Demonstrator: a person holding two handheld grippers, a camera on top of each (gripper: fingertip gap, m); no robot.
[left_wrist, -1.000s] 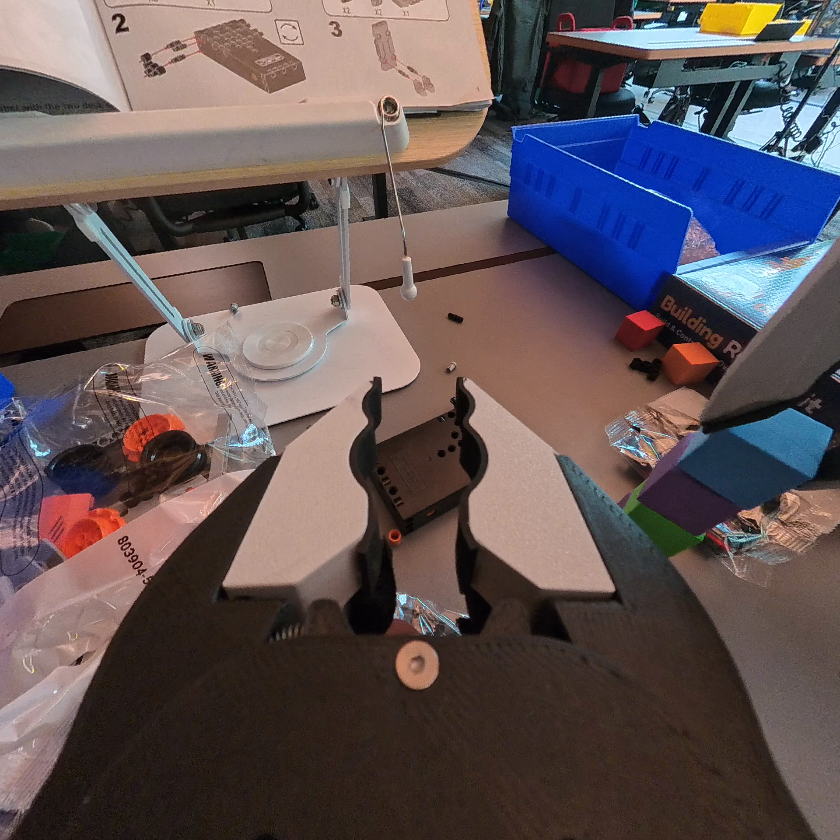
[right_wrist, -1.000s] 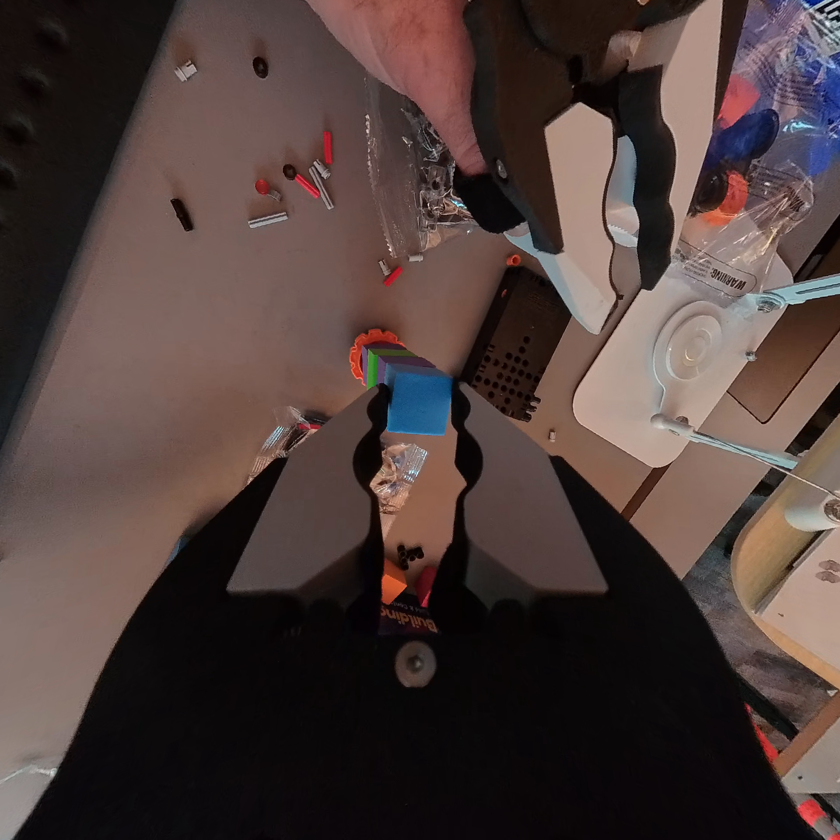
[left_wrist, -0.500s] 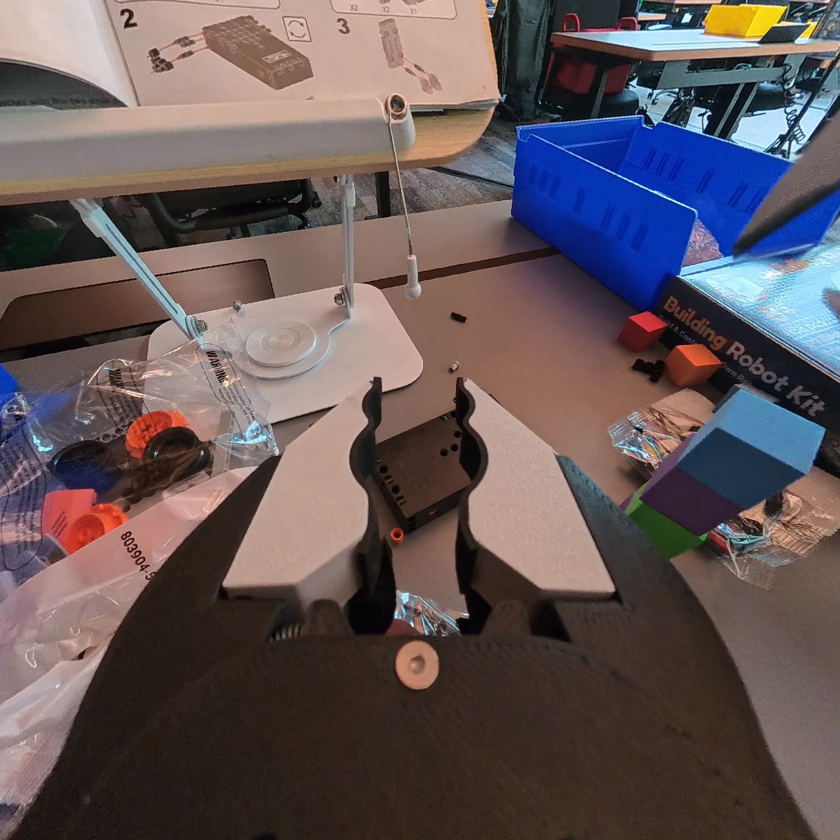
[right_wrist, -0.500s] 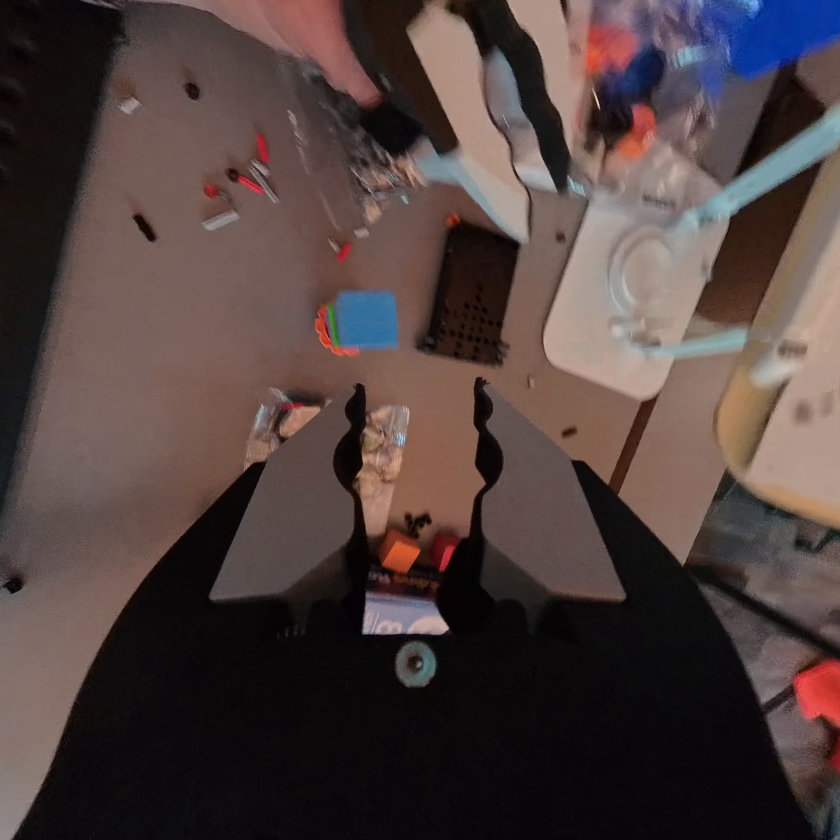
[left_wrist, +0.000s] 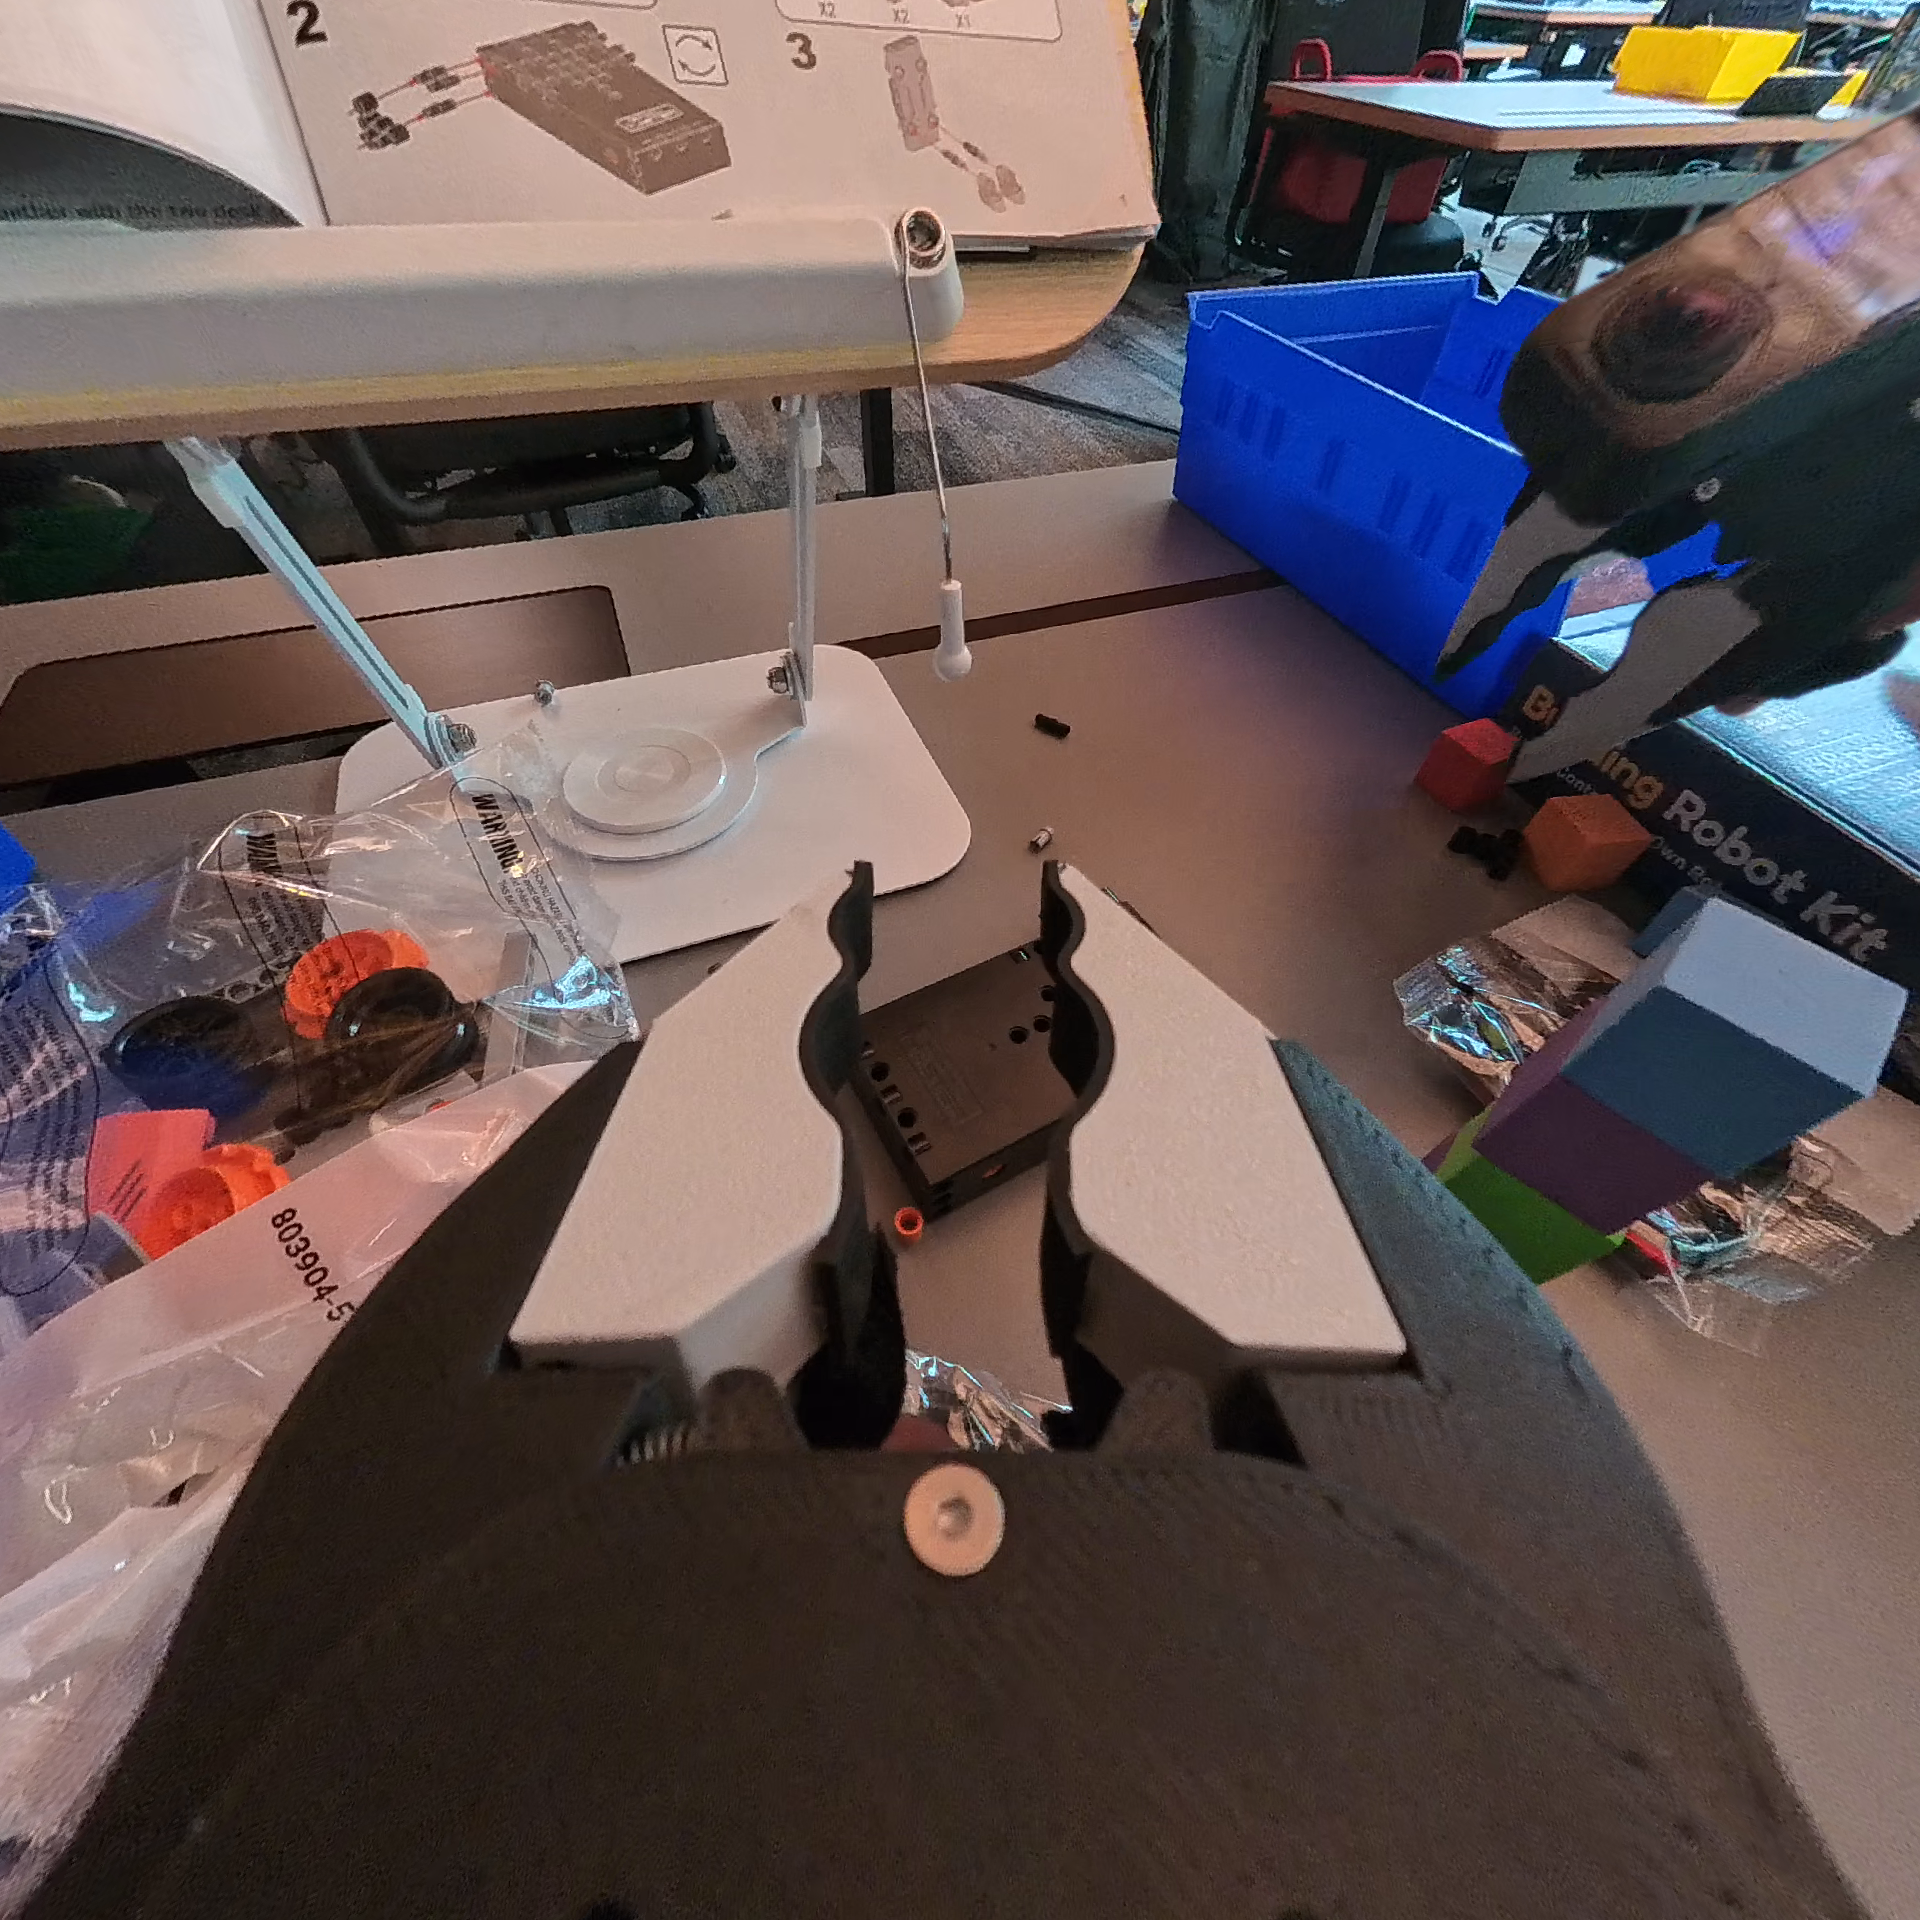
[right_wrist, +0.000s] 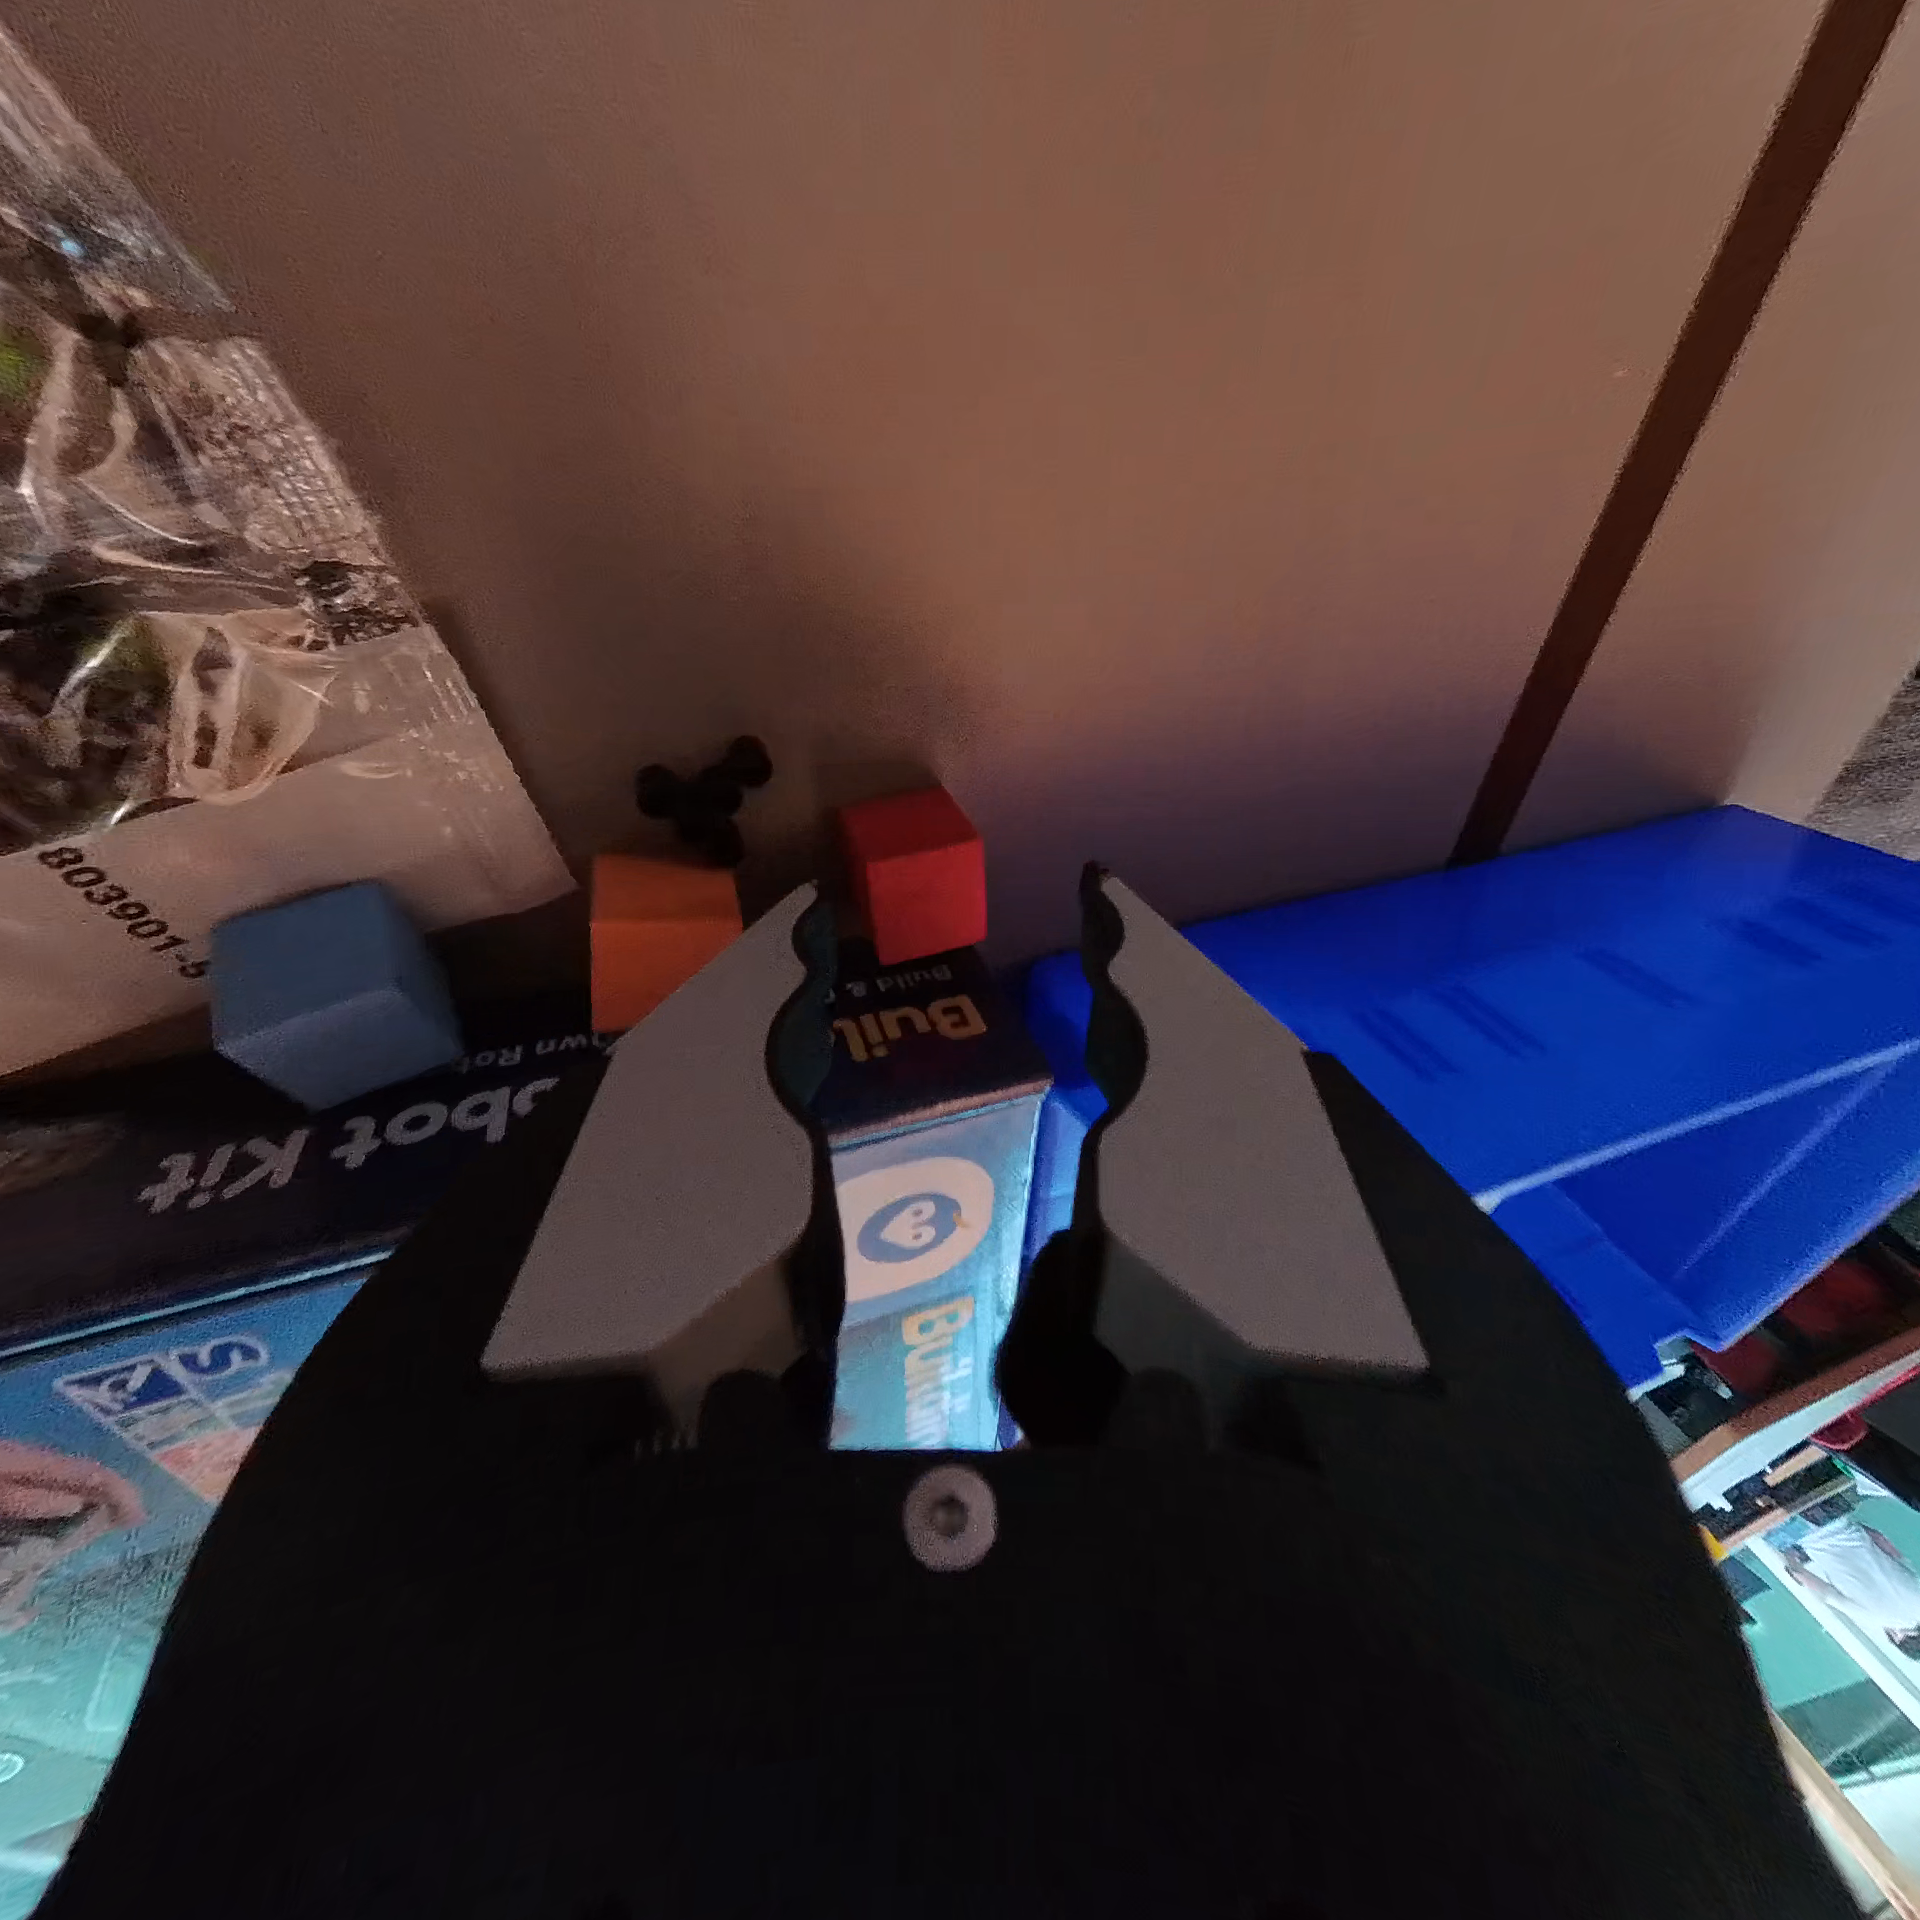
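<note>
My left gripper (left_wrist: 951, 883) hangs low over the tabletop (left_wrist: 1195, 748), tilted forward and down, with the black perforated block (left_wrist: 966, 1081) lying on the surface in the gap between its fingers. The jaws stand apart, released, touching nothing; a tiny orange peg (left_wrist: 907, 1223) lies just at the block's near corner. To the left are clear plastic bags (left_wrist: 343, 997) of orange and black wheels, printed with warnings and a number. Beyond stands a white stand (left_wrist: 727, 769) carrying an open instruction booklet (left_wrist: 675, 94) with numbered diagrams. At the right a leaning stack of cubes (left_wrist: 1683, 1101), blue on purple on green, rests on the tabletop.

My right gripper (right_wrist: 951, 883) reaches steeply downward, its tips above the end of a dark printed kit box (right_wrist: 925, 1174) that bears lettering and a round logo. Its jaws are also spread, released, gripping nothing. Just past the tips sits a red cube (right_wrist: 914, 873), with an orange cube (right_wrist: 655, 925) beside it and a cluster of small black pegs (right_wrist: 707, 790) between and behind them. A blue cube (right_wrist: 327, 987) lies farther left, seemingly against the box. A blue bin (right_wrist: 1558, 1039) stands to the right, next to the box, and a crinkled bag (right_wrist: 187, 644) with a printed number lies at the left.
</note>
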